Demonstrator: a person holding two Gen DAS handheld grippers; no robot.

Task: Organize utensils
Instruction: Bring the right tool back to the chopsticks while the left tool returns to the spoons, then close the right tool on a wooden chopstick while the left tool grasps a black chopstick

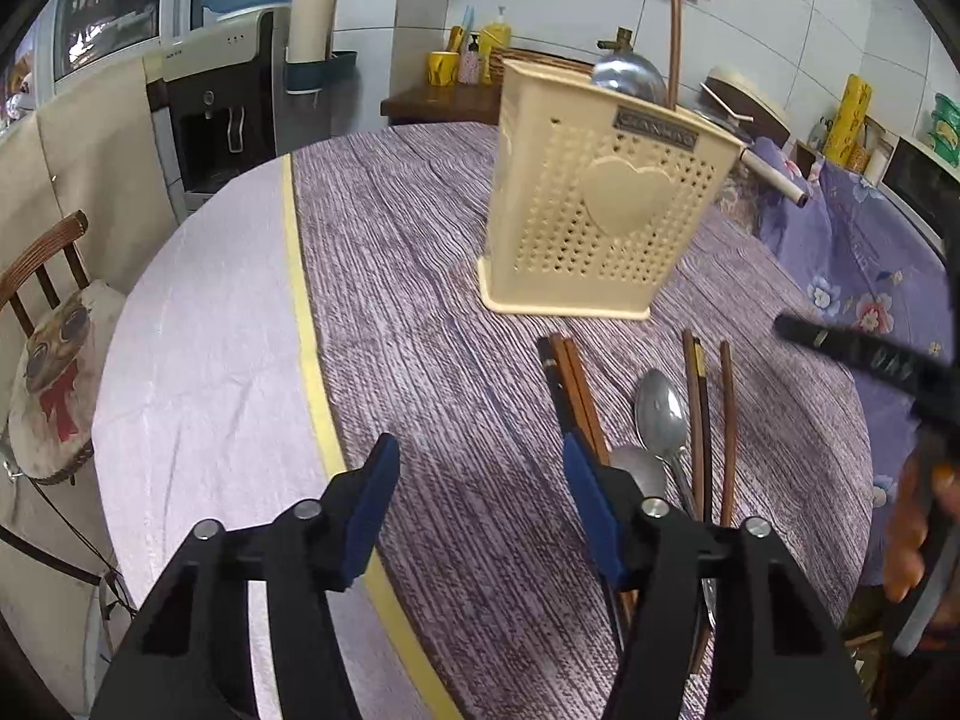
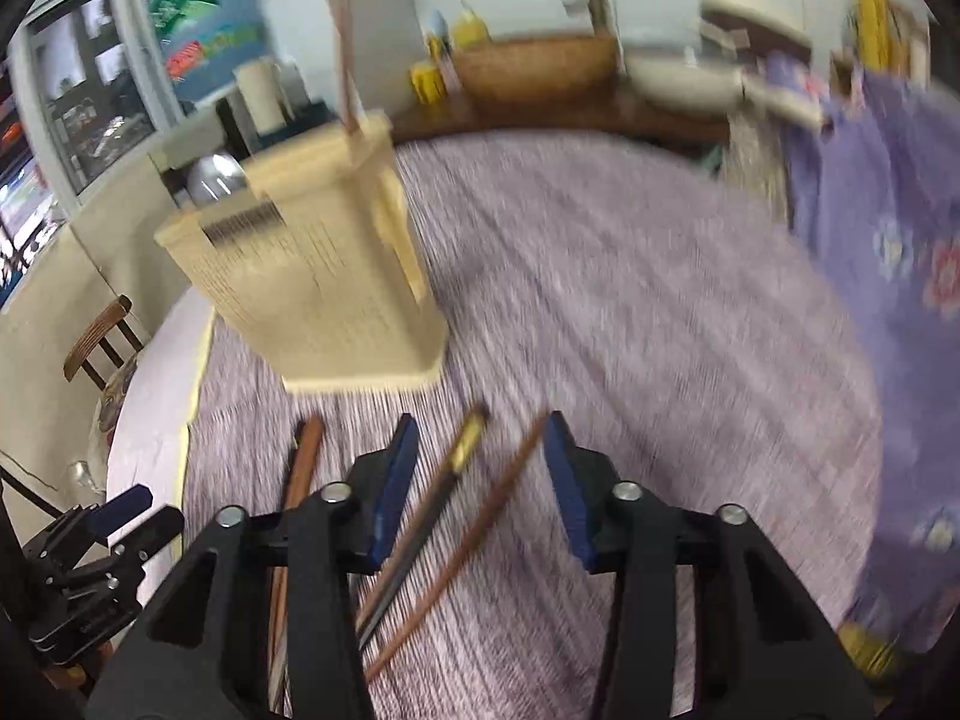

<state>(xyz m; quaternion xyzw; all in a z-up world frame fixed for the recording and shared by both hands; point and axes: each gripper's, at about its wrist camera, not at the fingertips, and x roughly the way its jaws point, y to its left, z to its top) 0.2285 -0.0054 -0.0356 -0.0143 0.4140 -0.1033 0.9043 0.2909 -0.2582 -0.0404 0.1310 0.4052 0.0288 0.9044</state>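
Left gripper [image 1: 480,510]: held low over the table, jaws spread wide, nothing between them.

Right gripper [image 2: 480,480]: jaws likewise parted and empty, positioned above two loose chopsticks; this view is blurred.

Loose utensils, just beyond the grippers on the purple tablecloth [image 1: 420,300]: a brown chopstick pair [image 1: 573,384]; two metal spoons [image 1: 660,414] lying together; further chopsticks [image 1: 699,414], one dark with a gold band [image 2: 462,450], one plain brown [image 2: 510,480]. All are seen lying flat, near the holder but outside it.

Utensil holder [image 1: 600,210]: cream, perforated, heart emblem, standing upright beyond the loose items. A metal ladle bowl [image 1: 627,78] and one upright stick [image 1: 675,42] are already housed.

Progress is judged early: most pieces remain to be lifted and slotted in.
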